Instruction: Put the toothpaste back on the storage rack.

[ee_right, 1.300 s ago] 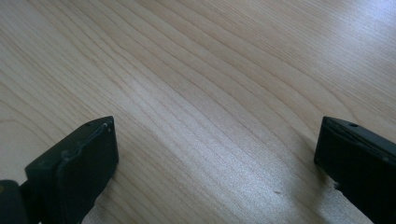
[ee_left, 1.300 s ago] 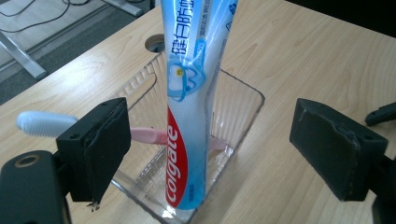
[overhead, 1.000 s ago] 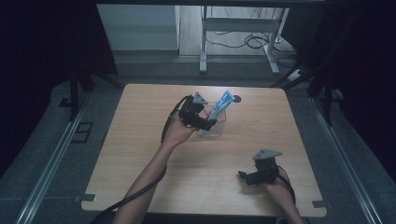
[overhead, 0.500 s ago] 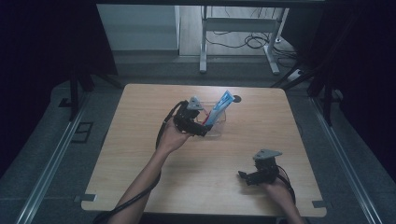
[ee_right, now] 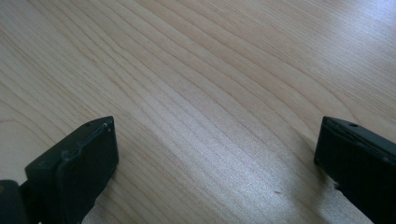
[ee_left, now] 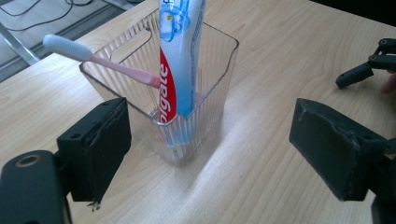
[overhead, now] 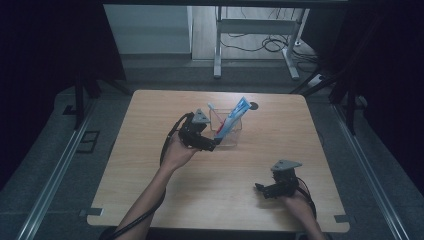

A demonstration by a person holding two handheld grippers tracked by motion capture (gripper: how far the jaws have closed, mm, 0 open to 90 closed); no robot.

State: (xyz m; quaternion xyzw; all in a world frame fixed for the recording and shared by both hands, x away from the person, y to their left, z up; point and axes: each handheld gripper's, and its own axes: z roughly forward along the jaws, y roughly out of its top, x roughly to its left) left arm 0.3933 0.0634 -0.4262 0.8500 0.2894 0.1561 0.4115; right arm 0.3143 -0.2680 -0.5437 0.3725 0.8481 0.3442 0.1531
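Observation:
A clear ribbed plastic cup (overhead: 231, 138) stands on the wooden table (overhead: 145, 125), a little behind its middle. A blue and red toothpaste tube (overhead: 236, 116) leans upright in it beside a pink toothbrush with a white head (overhead: 211, 107). My left gripper (overhead: 209, 145) is open just to the near left of the cup, touching nothing. In the left gripper view the cup (ee_left: 196, 140), tube (ee_left: 180, 60) and toothbrush (ee_left: 93, 58) sit ahead of the spread jaws of my left gripper (ee_left: 210, 149). My right gripper (overhead: 261, 189) rests open on bare wood at the near right, and the right gripper view shows it (ee_right: 215, 158) holding nothing.
A small dark round spot (overhead: 253, 106) lies on the table behind the cup. In the left gripper view the right gripper (ee_left: 369, 67) shows far off at the right edge. A metal desk frame (overhead: 252, 30) and cables stand on the floor beyond the table.
My left gripper has drawn back from the cup toward the near side. The tube and toothbrush stay in the cup. The right gripper has not moved.

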